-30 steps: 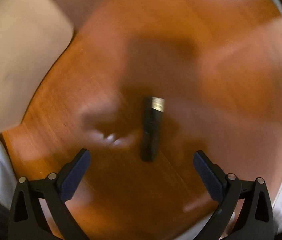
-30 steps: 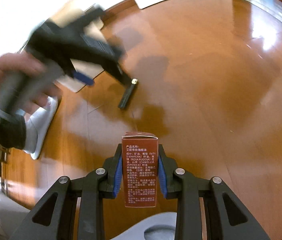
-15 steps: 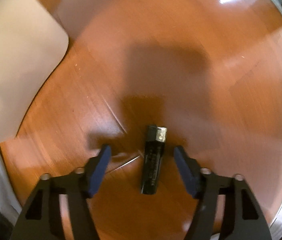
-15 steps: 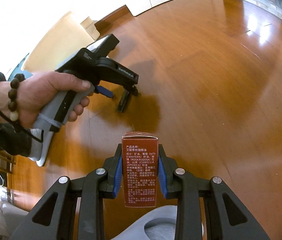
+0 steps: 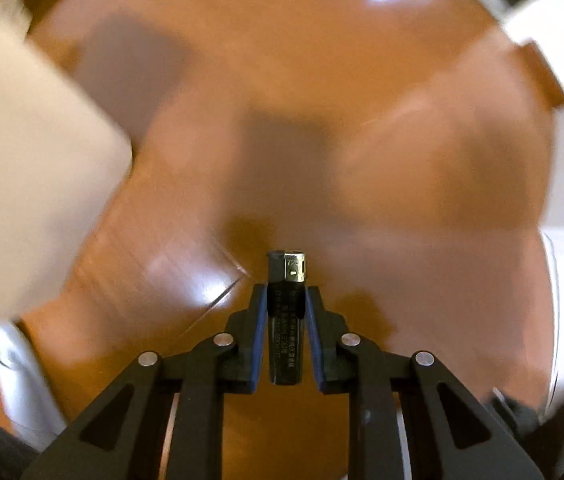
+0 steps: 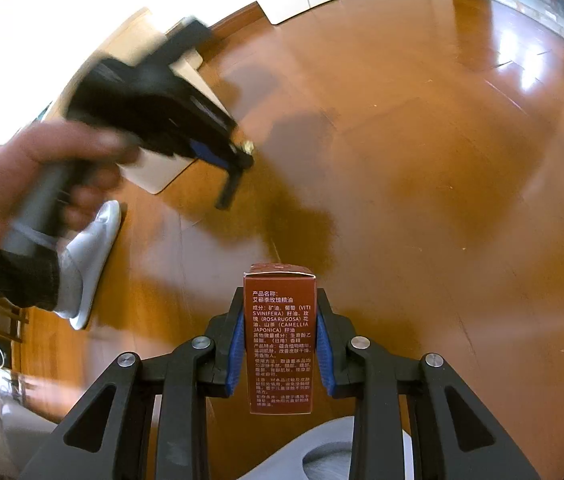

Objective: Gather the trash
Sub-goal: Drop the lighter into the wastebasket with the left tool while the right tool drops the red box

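My left tongs (image 5: 286, 320) clamped the slim black plastic lighter (image 5: 286, 316) mid-body, clear of the wooden floor (image 5: 422, 80); light, stiff, slick. My right tongs (image 6: 280, 344) gripped the brown-red cardboard box (image 6: 280, 344), light and crushable.

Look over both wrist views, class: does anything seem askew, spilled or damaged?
Nothing stands out. The black lighter sits straight between the left gripper jaws, the red-brown carton sits squarely in the right gripper, undented, and the wooden floor shows no spill.

Glossy orange-brown wooden floor (image 6: 422, 168), white slipper (image 6: 93, 248), cream board (image 6: 161, 168)
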